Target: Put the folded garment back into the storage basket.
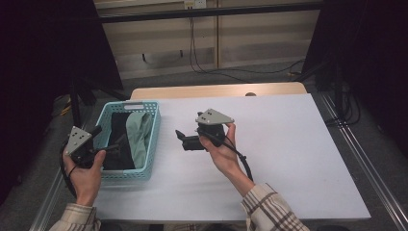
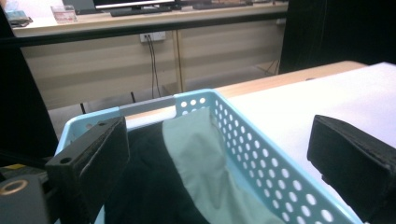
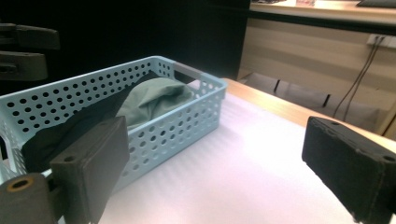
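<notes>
Basket: light blue perforated basket point(image 1: 153, 139) at the worktop's point(image 1: 288, 154) left edge.
Contents: black garment point(image 1: 116, 139) and pale green garment point(image 1: 140, 137) lying side by side inside.
Left tool point(image 1: 111, 147): jaws apart, empty, over the basket's near left part.
Right tool point(image 1: 180, 137): jaws apart, empty, just right of the basket.

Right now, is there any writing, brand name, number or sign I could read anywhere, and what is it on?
None can be read.
Blue basket, green cloth, black cloth: no print shows.
Grey plates on the left gripper and right gripper: only holes, no lettering.
Objects on the far desk: too blurred to tell.
</notes>
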Motion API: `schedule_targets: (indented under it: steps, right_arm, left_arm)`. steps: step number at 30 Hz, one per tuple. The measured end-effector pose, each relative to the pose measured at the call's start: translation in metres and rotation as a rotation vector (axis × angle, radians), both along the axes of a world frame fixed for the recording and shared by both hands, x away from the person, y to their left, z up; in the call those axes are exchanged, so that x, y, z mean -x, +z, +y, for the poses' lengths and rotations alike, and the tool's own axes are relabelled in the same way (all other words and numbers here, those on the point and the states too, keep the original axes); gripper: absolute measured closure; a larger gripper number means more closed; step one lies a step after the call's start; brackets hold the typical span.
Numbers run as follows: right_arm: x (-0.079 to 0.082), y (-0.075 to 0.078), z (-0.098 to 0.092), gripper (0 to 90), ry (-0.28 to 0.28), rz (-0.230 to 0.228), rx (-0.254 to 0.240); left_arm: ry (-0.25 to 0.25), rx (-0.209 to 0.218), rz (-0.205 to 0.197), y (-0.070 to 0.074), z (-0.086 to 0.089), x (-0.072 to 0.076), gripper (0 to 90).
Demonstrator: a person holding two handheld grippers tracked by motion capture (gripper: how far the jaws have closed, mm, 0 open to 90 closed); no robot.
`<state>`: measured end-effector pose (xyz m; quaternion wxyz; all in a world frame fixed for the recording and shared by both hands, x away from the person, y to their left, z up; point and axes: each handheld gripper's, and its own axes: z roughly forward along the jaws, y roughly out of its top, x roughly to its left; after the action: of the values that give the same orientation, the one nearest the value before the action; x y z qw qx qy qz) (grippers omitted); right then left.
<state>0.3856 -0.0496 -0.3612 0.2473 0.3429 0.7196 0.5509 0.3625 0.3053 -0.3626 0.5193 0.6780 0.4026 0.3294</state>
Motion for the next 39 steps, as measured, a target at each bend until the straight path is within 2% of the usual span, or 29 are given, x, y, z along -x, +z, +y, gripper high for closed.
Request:
schedule_targets:
  steps: [4, 5, 6, 8, 9, 10, 11, 12, 13, 17, 21, 24, 27, 29, 30, 31, 33, 39]
  right_arm:
    - [0.007, 0.001, -0.015, 6.1, -0.025, -0.017, 0.000]
    - [0.009, 0.000, -0.019, 6.1, -0.034, -0.018, -0.002]
    - [0.010, -0.001, -0.023, 6.1, -0.039, -0.018, -0.011]
    - [0.013, -0.003, -0.032, 6.1, -0.058, -0.022, -0.020]
    - [0.014, -0.003, -0.036, 6.2, -0.066, -0.024, -0.021]
    - [0.016, -0.003, -0.040, 6.3, -0.070, -0.021, -0.028]
    - [0.019, -0.003, -0.043, 6.3, -0.075, -0.016, -0.032]
    - [0.021, -0.003, -0.047, 6.3, -0.077, -0.025, -0.034]
    - [0.024, -0.002, -0.050, 6.3, -0.076, -0.031, -0.039]
    - [0.035, -0.001, -0.065, 6.4, -0.103, -0.052, -0.031]
    - [0.043, -0.002, -0.080, 6.3, -0.124, -0.075, -0.035]
    - [0.049, -0.002, -0.092, 6.4, -0.138, -0.086, -0.036]
    - [0.055, -0.002, -0.102, 6.4, -0.152, -0.100, -0.029]
    - [0.060, -0.001, -0.110, 6.4, -0.165, -0.104, -0.022]
    - [0.062, -0.001, -0.114, 6.3, -0.168, -0.103, -0.022]
    - [0.064, -0.001, -0.118, 6.3, -0.172, -0.106, -0.022]
    - [0.068, 0.000, -0.126, 6.3, -0.187, -0.110, -0.025]
    - [0.081, -0.004, -0.153, 6.3, -0.240, -0.115, -0.010]
  left_arm:
    - [-0.016, 0.017, -0.014, 0.001, -0.005, 0.010, 5.5]
    - [-0.010, 0.007, -0.007, 0.002, -0.005, 0.013, 5.6]
    - [0.009, 0.031, -0.004, 0.003, -0.007, 0.018, 6.0]
    - [-0.004, 0.064, -0.028, 0.006, -0.010, 0.028, 6.0]
    - [-0.026, 0.044, -0.024, 0.008, -0.010, 0.032, 6.0]
    - [-0.001, 0.039, -0.035, 0.007, -0.012, 0.034, 5.9]
    - [-0.008, 0.055, -0.040, 0.007, -0.012, 0.037, 5.9]
    - [-0.008, 0.062, -0.046, 0.007, -0.012, 0.039, 6.0]
    - [-0.001, 0.051, -0.049, 0.006, -0.012, 0.042, 6.0]
    - [-0.004, 0.091, -0.022, 0.001, -0.013, 0.050, 6.0]
    - [-0.015, 0.078, -0.004, -0.006, -0.013, 0.057, 5.9]
    - [-0.003, 0.105, -0.031, -0.009, -0.016, 0.061, 5.9]
    - [-0.011, 0.106, -0.033, -0.011, -0.022, 0.060, 5.9]
    - [-0.033, 0.107, -0.012, -0.011, -0.026, 0.058, 5.9]
    - [-0.043, 0.112, -0.013, -0.011, -0.029, 0.057, 5.9]
    - [-0.048, 0.098, -0.019, -0.011, -0.031, 0.056, 5.9]
    - [-0.060, 0.108, -0.023, -0.012, -0.036, 0.054, 5.9]
    - [-0.065, 0.095, -0.036, -0.015, -0.047, 0.045, 5.9]
